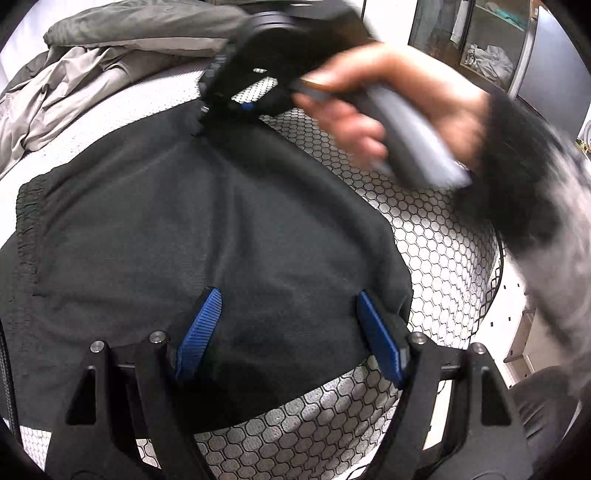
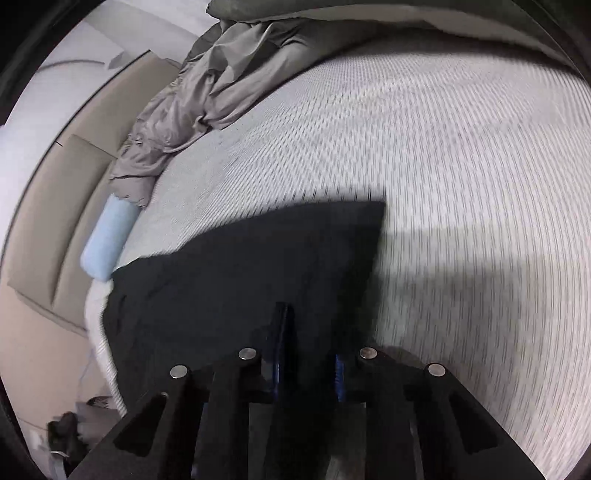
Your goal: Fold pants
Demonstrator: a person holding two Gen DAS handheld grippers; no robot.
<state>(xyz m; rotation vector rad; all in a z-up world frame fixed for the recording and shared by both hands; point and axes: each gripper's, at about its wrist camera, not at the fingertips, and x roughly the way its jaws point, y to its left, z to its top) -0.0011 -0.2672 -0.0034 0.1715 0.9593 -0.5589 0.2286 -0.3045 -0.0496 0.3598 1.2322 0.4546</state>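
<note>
Black pants (image 1: 192, 229) lie spread on the mattress (image 1: 436, 236), with the elastic waistband (image 1: 27, 221) at the left. My left gripper (image 1: 288, 306) is open just above the near edge of the pants, its blue pads (image 1: 201, 325) apart and holding nothing. My right gripper (image 1: 221, 107), held by a hand (image 1: 369, 103), is at the far edge of the pants. In the right wrist view the pants (image 2: 229, 280) run up between its fingers (image 2: 284, 332), and the right gripper (image 2: 310, 339) is nearly closed on the black cloth. The view is blurred by motion.
A crumpled grey blanket (image 1: 70, 88) and pillow (image 1: 147, 33) lie at the far side of the bed, also in the right wrist view (image 2: 207, 85). A light blue roll (image 2: 107, 240) lies at the mattress edge by a beige wall panel (image 2: 62, 192). Shelves (image 1: 480, 40) stand at right.
</note>
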